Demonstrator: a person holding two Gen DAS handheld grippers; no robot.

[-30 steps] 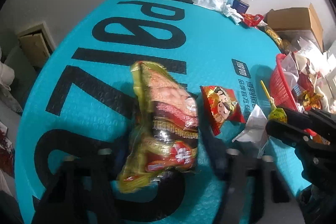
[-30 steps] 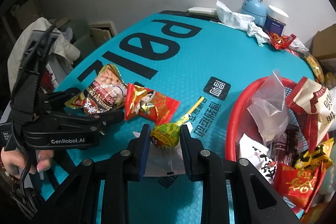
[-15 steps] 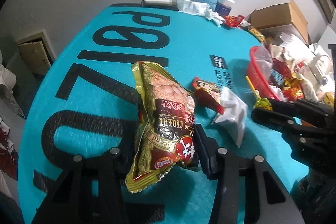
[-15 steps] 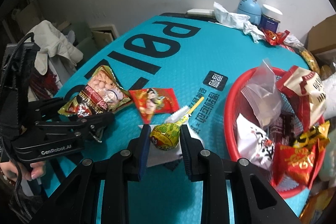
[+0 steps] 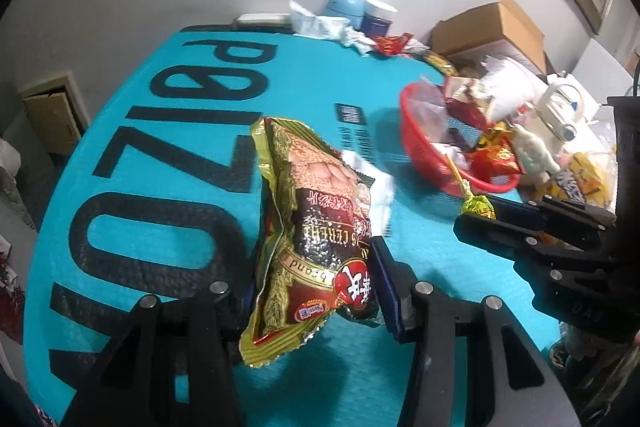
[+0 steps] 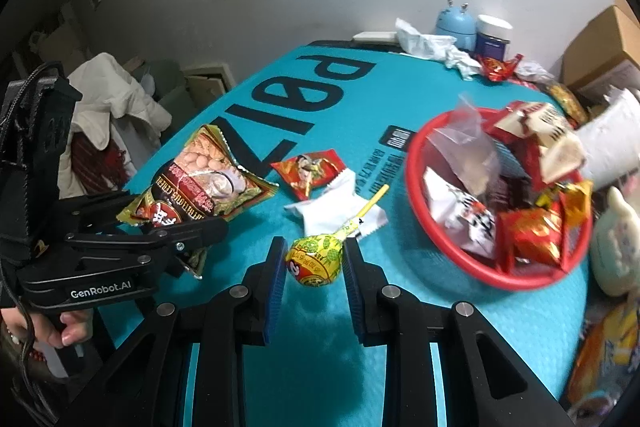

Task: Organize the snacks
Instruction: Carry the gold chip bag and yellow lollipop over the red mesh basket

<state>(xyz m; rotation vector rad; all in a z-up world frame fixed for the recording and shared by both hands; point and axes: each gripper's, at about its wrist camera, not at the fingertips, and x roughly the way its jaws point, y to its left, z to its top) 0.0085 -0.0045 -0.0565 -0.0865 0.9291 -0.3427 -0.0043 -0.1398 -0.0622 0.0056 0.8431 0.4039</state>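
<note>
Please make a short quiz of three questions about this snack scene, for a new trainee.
1. True or false: the right gripper holds a lollipop.
2. The left gripper is shut on: A) gold cereal bag B) white packet C) red packet
3. Fill in: the red basket is ____ with snacks: empty, or partly filled?

Key: 1 true; 2 A; 3 partly filled.

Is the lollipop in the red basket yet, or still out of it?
Out. The lollipop is clamped between the right gripper's pads, above the teal mat, short of the red basket.
</note>
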